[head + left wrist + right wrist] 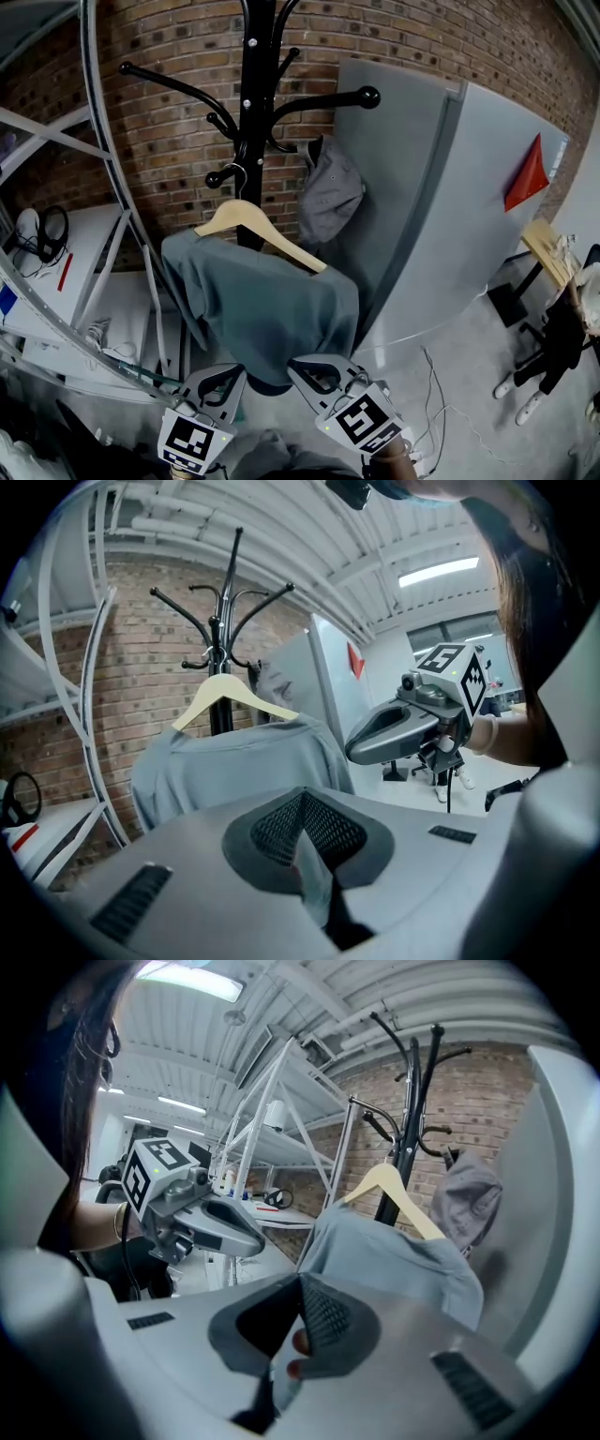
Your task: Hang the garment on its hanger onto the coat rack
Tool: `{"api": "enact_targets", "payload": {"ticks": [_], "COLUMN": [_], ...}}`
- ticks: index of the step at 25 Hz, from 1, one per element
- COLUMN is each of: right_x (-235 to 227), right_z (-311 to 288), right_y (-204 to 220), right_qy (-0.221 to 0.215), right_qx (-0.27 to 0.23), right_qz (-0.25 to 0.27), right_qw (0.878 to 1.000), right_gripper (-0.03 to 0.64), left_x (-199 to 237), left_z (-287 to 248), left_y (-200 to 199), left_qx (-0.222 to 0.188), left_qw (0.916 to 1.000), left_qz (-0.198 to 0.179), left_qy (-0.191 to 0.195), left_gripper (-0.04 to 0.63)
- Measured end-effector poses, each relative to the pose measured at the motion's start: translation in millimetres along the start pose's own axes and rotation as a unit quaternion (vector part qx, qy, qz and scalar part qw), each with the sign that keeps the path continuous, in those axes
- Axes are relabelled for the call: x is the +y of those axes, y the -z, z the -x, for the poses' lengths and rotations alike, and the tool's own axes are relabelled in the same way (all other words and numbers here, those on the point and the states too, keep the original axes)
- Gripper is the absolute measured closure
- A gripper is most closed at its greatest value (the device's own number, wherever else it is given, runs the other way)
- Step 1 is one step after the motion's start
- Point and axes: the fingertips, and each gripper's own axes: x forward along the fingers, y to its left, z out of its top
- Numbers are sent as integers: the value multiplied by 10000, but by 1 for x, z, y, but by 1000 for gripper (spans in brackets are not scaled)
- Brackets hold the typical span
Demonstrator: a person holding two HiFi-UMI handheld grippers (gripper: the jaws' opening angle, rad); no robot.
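A grey-blue garment drapes over a wooden hanger in front of the black coat rack. The hanger's hook sits by a low peg of the rack; whether it rests on the peg I cannot tell. My left gripper is at the garment's lower left hem, shut on a fold of the cloth. My right gripper is at the lower right hem, also shut on cloth. In the left gripper view the right gripper shows beside the garment.
A grey cloth item hangs on the rack's right side. A tall grey panel with a red flag stands to the right. Metal shelving with headphones is on the left. Behind is a brick wall.
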Motion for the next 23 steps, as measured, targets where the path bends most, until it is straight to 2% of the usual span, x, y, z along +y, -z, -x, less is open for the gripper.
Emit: {"api": "enact_targets", "payload": {"ticks": [8, 14, 18, 23], "right_x": [5, 5, 3, 1], "right_z": [-9, -16, -20, -27], "right_y": [-1, -1, -2, -4], "right_qy": [-68, -64, -82, -130], "right_qx": [98, 180, 191, 192], "right_qz": [58, 95, 99, 130], "right_qw": [9999, 9998, 9997, 9996], "right_gripper": [595, 595, 595, 595], "left_x": [13, 24, 35, 40], "left_z": [1, 6, 4, -1], "left_y": [-1, -10, -10, -5], "left_qx": [-44, -429, -424, -367], "left_qw": [9998, 9973, 9974, 9973], "left_qz": [66, 582, 495, 556], "left_qy": [-161, -140, -308, -310], "left_gripper": [592, 592, 592, 592]}}
